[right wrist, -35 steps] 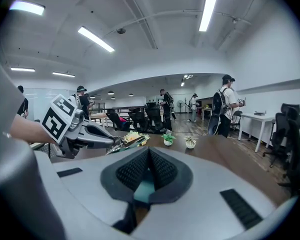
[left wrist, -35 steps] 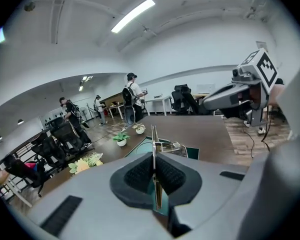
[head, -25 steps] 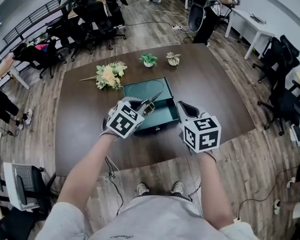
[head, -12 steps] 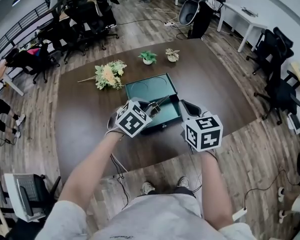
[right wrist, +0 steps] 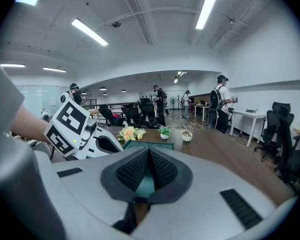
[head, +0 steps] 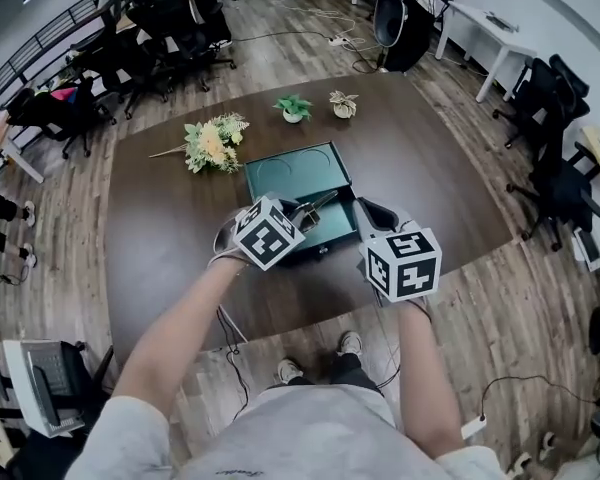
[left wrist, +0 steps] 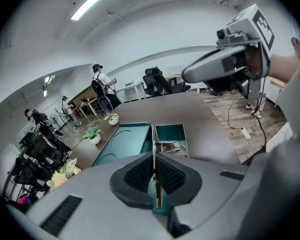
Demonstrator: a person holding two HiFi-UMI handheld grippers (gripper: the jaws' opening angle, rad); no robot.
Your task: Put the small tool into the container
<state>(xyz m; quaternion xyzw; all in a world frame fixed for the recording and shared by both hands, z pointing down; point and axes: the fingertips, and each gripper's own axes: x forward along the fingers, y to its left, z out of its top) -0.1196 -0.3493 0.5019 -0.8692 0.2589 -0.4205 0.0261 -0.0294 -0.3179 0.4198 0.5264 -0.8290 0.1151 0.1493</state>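
A small metal tool [head: 315,206] sticks out forward from my left gripper [head: 294,213], which is shut on it. In the left gripper view the thin tool [left wrist: 154,151] is pinched edge-on between the pads, its far end over the near right compartment of the green container [left wrist: 121,143]. The open green container [head: 280,173] lies mid-table, just beyond both grippers. My right gripper [head: 366,213] hovers at the container's near right corner, shut with nothing in it. In the right gripper view its pads [right wrist: 162,169] meet, and the green container [right wrist: 155,145] shows beyond them.
A bunch of flowers [head: 210,145] lies left of the container. Two small potted plants [head: 293,108] [head: 343,104] stand behind it on the dark wooden table [head: 430,168]. Office chairs, white desks and people stand around the room.
My left gripper has carried the tool slightly to the right, over the container's near end. The right gripper has hardly moved. The head view has shifted a little.
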